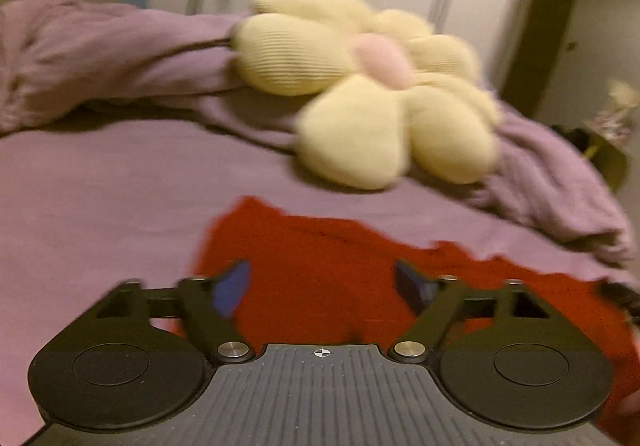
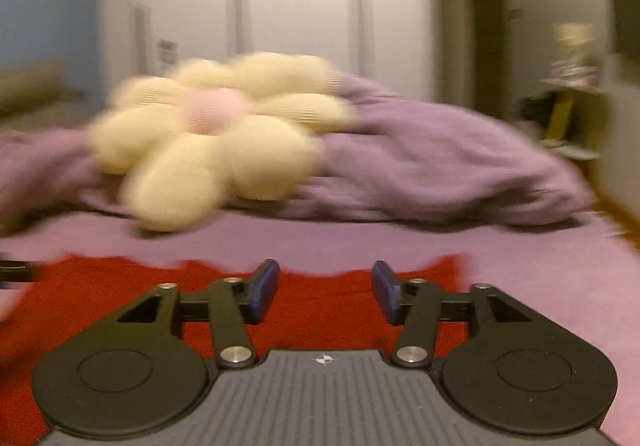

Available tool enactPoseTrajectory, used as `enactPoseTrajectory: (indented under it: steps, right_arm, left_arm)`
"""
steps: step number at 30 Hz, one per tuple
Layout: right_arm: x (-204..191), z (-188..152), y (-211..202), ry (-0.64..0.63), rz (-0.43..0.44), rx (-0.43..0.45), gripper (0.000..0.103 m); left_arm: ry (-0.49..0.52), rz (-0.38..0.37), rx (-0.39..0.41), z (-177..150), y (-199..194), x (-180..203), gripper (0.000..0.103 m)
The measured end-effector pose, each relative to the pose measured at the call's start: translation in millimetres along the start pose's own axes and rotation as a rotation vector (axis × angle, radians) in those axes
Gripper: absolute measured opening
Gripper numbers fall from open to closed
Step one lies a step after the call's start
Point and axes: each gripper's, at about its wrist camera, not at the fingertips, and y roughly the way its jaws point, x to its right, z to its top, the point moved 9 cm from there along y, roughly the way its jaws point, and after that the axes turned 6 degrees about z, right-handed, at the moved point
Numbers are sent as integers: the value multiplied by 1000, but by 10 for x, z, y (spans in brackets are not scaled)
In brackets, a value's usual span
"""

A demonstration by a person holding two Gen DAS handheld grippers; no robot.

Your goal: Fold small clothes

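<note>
A small red garment point(image 1: 320, 266) lies flat on the purple bedsheet point(image 1: 100, 186), its far edge jagged. My left gripper point(image 1: 322, 286) hovers over the garment's left part, jaws wide apart, nothing between the blue pads point(image 1: 230, 292). In the right wrist view the same red garment point(image 2: 120, 294) spreads under my right gripper point(image 2: 326, 292), which stands open above its far edge with an empty gap between the blue pads point(image 2: 264, 292). Both views are motion-blurred.
A cream flower-shaped cushion point(image 1: 360, 86) with a pink centre rests on a bunched purple duvet point(image 2: 440, 166) at the far side of the bed. White wardrobe doors point(image 2: 280, 6) stand behind. A cluttered shelf point(image 2: 568, 94) is at the right.
</note>
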Motion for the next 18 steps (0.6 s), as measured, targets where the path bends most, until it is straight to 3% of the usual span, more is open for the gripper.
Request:
enactPoseTrajectory:
  steps: [3, 7, 9, 12, 16, 18]
  right_arm:
    - [-507, -145, 195, -48, 107, -44, 58]
    - [-647, -445, 551, -114, 61, -127, 57]
    - [-463, -500, 610, -119, 9, -122, 58]
    - [0, -430, 569, -75, -86, -104, 58]
    - [671, -364, 459, 15, -178, -75, 58]
    - [877, -336, 387, 43, -230, -58, 58]
  left_arm:
    - [0, -13, 24, 0, 71, 217, 95]
    - [-16, 36, -33, -123, 452, 258, 95]
    - [12, 94, -43, -216, 594, 192, 95]
    - [90, 182, 16, -239, 639, 50, 95]
    - [-63, 171, 14, -191, 679, -262, 93]
    - [-33, 178, 11, -180, 670, -284, 92]
